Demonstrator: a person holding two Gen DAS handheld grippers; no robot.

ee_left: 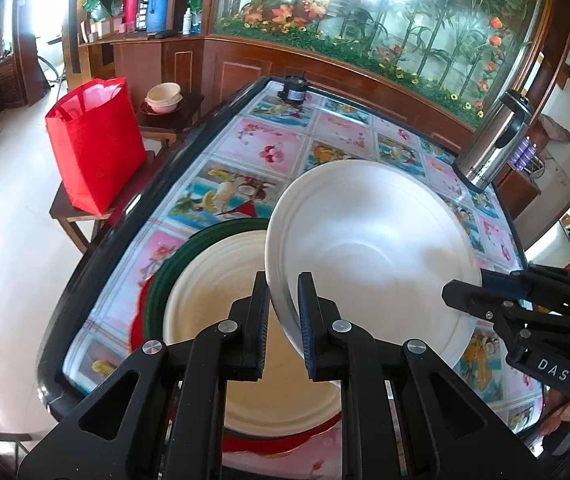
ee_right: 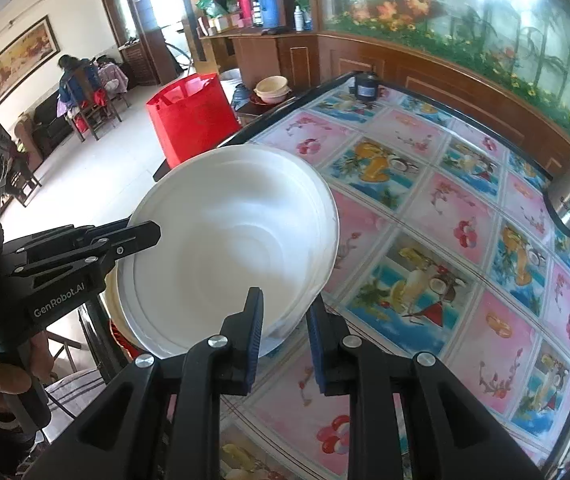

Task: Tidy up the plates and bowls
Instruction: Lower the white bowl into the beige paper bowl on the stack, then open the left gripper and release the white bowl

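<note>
- Glass-topped table with a pink-and-blue fruit-print cloth under the glass; wood-panelled aquarium wall behind, red fabric bag on a side stool, steel thermos jug at the far right corner.
- Large white plastic bowl is held tilted above the table, both grippers on its rim.
- Left gripper: jaws clamped on the near rim, one pad inside, one outside.
- Right gripper: jaws straddle the opposite rim; can't tell whether the pads actually bite, a gap shows on the outer side.
- Below left: cream round bowl nested in a dark green plate, over something red; stack sits at the table's near edge.
- Likely step: nest the white bowl into the cream one.
- To do it well: level the bowl, centre it over the stack, lower straight, release both sides only once it's seated. The rim looks thin, so keep the squeeze light.
</note>
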